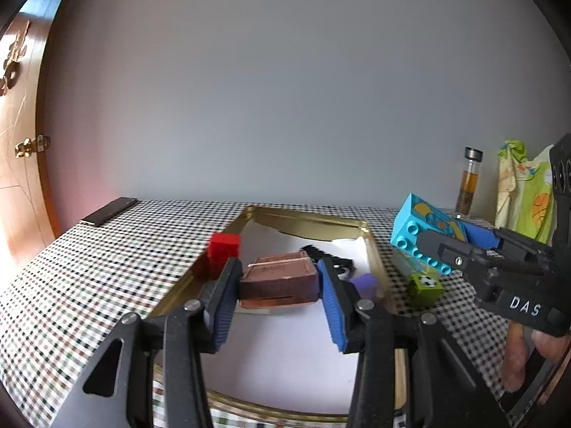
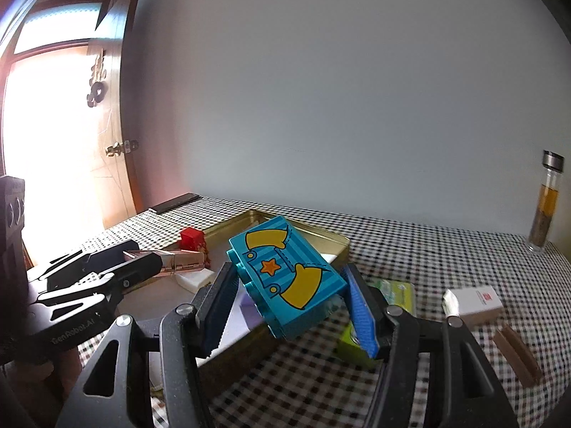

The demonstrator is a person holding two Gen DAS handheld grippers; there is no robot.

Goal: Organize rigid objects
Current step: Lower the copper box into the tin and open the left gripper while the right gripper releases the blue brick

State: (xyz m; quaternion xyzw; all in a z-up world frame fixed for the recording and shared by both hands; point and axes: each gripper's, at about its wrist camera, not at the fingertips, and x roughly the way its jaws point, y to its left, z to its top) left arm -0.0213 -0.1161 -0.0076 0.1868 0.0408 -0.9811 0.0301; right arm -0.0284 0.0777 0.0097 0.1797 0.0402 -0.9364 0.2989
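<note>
The left gripper [image 1: 278,285] is clamped on a rose-gold case [image 1: 280,280] — a flat, rounded-cornered box with a metallic copper sheen, a darker side band and a hinged edge that shows in the right wrist view; it hangs above the white lining of a shallow gold tin tray [image 1: 374,249] on the checked table [image 1: 89,267]; both blue ribbed pads press its short ends.

The right gripper [image 2: 289,292] is closed on a turquoise toy brick [image 2: 289,278], held tilted above the tray's near corner; its broad face is printed with darker blue stripes, two yellow curved shapes, an orange star and small yellow buttons; round studs line one long side, seen best from the left wrist [image 1: 424,228].

A red cube [image 1: 224,249] sits at the tray's left rim; whether it lies inside or just outside I cannot tell; a small purple block [image 1: 364,283] lies inside near the right wall, beside something black that I cannot make out. Just outside the tray on the right lies a green block [image 1: 424,285]; farther right on the cloth are a white box [image 2: 474,303] and a brown stick [image 2: 517,356]; a glass bottle [image 2: 544,207] with amber contents stands by the wall.
</note>
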